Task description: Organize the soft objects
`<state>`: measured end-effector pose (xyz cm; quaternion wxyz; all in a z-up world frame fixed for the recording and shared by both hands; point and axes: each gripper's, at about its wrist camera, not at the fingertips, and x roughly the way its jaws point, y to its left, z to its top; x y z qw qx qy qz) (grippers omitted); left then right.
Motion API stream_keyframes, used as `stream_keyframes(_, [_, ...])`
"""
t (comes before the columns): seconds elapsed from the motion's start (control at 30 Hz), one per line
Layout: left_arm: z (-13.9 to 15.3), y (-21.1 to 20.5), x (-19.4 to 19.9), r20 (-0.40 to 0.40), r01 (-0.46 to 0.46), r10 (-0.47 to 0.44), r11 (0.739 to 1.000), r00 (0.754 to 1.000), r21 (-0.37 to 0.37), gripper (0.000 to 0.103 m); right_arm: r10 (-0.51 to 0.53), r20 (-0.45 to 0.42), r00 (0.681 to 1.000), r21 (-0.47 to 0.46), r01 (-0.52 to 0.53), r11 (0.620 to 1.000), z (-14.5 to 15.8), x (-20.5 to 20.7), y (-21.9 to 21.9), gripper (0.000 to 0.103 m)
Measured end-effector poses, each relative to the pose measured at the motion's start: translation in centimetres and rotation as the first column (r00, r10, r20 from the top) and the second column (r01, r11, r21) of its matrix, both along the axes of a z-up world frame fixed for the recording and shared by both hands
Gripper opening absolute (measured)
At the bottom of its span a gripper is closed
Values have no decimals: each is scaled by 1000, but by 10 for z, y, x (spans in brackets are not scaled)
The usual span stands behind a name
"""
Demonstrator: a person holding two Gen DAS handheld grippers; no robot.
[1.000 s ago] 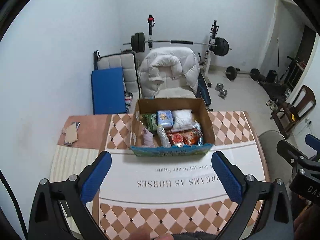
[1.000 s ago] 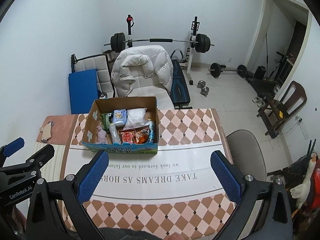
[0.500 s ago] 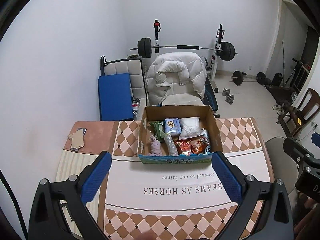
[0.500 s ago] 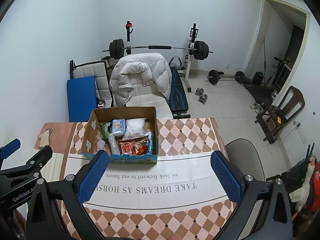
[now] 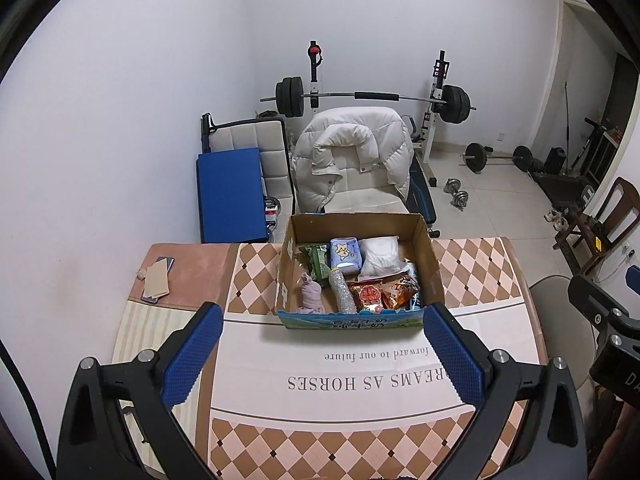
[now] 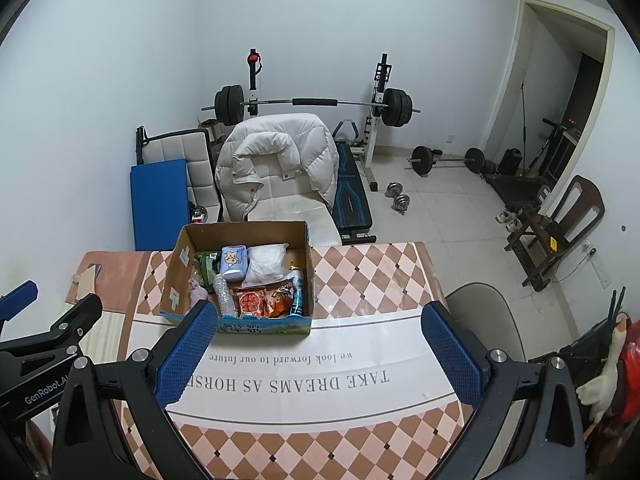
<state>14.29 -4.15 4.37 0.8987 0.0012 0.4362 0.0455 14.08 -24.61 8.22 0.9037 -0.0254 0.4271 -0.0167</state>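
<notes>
An open cardboard box (image 5: pixel 430 258) (image 6: pixel 176 272) stands on the table and holds soft goods: a pink plush (image 5: pixel 310 294), a blue tissue pack (image 5: pixel 345 254), a white bag (image 5: pixel 380 254), red snack bags (image 5: pixel 370 296), a green pack (image 5: pixel 316 260) and a clear bottle (image 5: pixel 343 290). My left gripper (image 5: pixel 322 344) is open and empty, held above the table short of the box. My right gripper (image 6: pixel 316 344) is open and empty, to the right of the box's front. The box contents also show in the right wrist view, with the tissue pack (image 6: pixel 233 262).
The table (image 5: pixel 480 264) has a checkered cloth with printed text. A phone and card (image 5: pixel 157 278) lie at its left edge. Beyond it stand a chair with a white jacket (image 5: pixel 354 156), a blue mat (image 5: pixel 230 194) and a barbell rack (image 5: pixel 376 98). A grey chair (image 6: pixel 480 320) stands at the right.
Both grippers have risen and pulled back from the table, so the box looks smaller and lower in both views. Both stay open and empty.
</notes>
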Motion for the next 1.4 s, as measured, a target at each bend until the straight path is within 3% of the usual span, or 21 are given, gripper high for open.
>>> stream_keyframes(1.4, [10, 2, -2, 16, 18, -19, 1000, 1000, 13, 103, 4, 10, 1000, 1, -4, 1000, 7, -11, -5, 103])
